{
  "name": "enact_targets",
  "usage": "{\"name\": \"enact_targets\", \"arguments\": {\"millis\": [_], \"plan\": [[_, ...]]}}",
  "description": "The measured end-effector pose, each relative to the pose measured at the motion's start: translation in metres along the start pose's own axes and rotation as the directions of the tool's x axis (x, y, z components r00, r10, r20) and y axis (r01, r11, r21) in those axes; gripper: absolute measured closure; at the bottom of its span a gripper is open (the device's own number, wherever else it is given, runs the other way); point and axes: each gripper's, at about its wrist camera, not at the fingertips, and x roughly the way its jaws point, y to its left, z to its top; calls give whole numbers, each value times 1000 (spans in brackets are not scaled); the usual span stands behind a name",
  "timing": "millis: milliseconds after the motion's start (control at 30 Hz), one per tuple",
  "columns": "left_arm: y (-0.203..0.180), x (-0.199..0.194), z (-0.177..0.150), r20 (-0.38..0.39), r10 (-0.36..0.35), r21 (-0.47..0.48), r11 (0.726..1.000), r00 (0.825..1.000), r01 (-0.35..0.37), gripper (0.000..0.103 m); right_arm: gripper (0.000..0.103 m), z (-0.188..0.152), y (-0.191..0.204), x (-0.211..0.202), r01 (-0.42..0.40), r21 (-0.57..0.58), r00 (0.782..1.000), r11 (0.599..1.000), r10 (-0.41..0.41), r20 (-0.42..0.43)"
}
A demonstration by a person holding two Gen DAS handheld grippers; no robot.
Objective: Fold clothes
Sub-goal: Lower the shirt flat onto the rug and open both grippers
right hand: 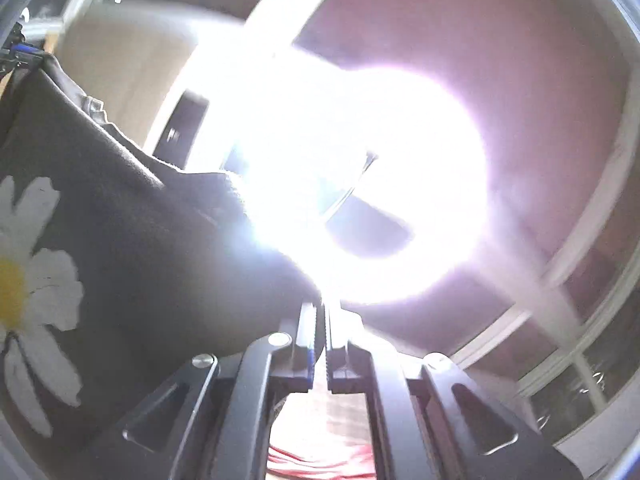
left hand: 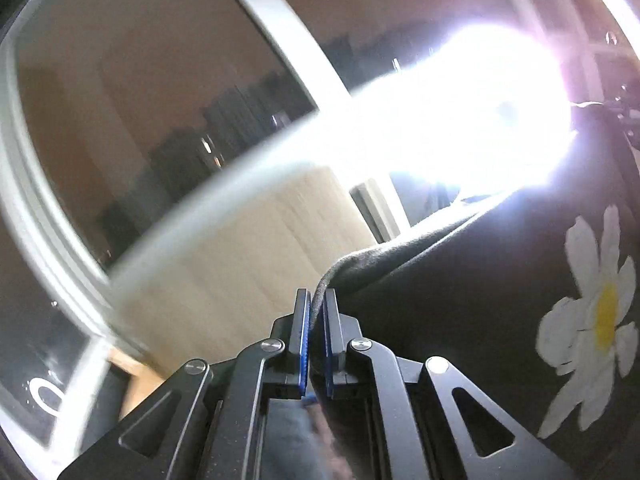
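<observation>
The left hand-held gripper (left hand: 317, 300) is clamped on the edge of a black garment (left hand: 480, 280); a strip of dark hem rises between its two blue-lined fingers (left hand: 303, 320), which stand nearly together. From there the cloth spreads to the right, hanging in the air, with a white daisy print (left hand: 592, 320) with a yellow centre on its face.

The right hand-held gripper (right hand: 322, 312) has its jaws close together too, with the same garment (right hand: 140, 260) running in from the left to its tips; glare hides the exact pinch, but the cloth seems held there. The daisy (right hand: 28, 292) shows at the left edge of this view. At the far upper left corner the other gripper holds the opposite end of the cloth, so the garment is stretched between the two, lifted.

Behind, both views look upward at a blinding ceiling light (left hand: 480, 112), white window frames (left hand: 280, 32) and a pale curtain (left hand: 248, 260).
</observation>
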Motion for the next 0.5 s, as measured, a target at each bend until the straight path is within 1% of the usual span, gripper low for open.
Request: {"name": "enact_targets", "arguments": {"millis": [67,133,167,267,333,400,433,467,500], "plan": [[-24,71,-16,-95,-33,-3,999,995,33,98,100,-23,21,44,-32,-9,998,999,31,-58],[-47,125,-35,-178,-64,-6,998,982,64,98,100,-44,40,83,-62,-15,992,998,60,-110],[-58,150,-45,-218,-81,-8,997,973,81,98,100,-55,49,104,-82,-10,987,997,80,-142],[-83,204,-71,-304,-101,-23,995,947,98,99,100,-74,61,147,-104,20,974,994,106,-198],[-92,229,-84,-338,-133,-60,991,932,120,99,100,-84,60,166,-112,43,965,993,119,-233],[-103,249,-98,-387,-161,-74,987,908,143,97,98,-92,63,181,-132,68,947,989,146,-287],[-104,251,-101,-400,-166,-73,986,901,150,94,89,-96,64,190,-169,102,930,980,193,-313],[-103,250,-102,-406,-168,-68,986,898,154,93,76,-100,64,199,-205,137,910,969,240,-337],[-102,248,-104,-411,-170,-64,985,896,158,87,69,-102,68,208,-241,176,890,954,290,-351]]}}
